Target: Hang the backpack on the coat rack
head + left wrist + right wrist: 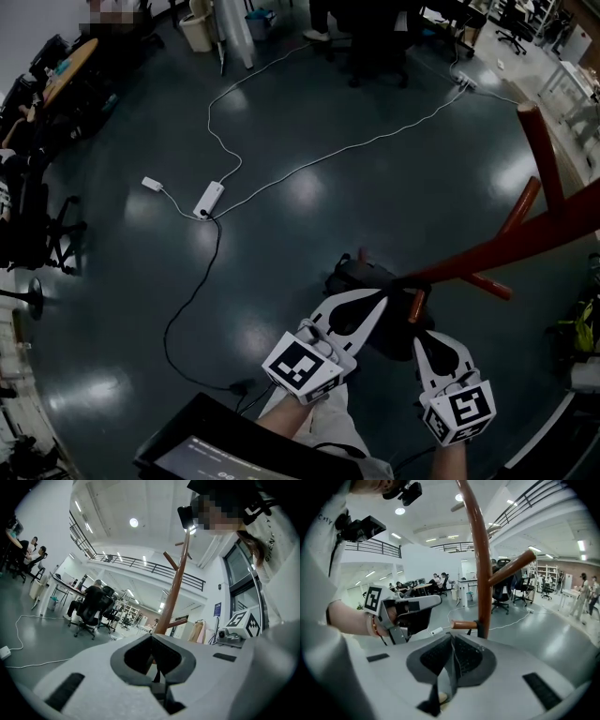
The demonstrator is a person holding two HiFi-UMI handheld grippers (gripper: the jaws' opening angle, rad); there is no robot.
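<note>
Hanging backpack [349, 277], apparently on coat rack [525, 239]

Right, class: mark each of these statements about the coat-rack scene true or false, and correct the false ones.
1. The coat rack is reddish-brown. True.
2. The backpack is bright yellow. False: it is black.
3. A white cable runs across the floor to a power strip. True.
4. The fingers of the right gripper stand wide apart with nothing between them. False: they are closed on a thin strap.
5. The floor is made of pale wooden boards. False: it is dark and glossy.
</note>
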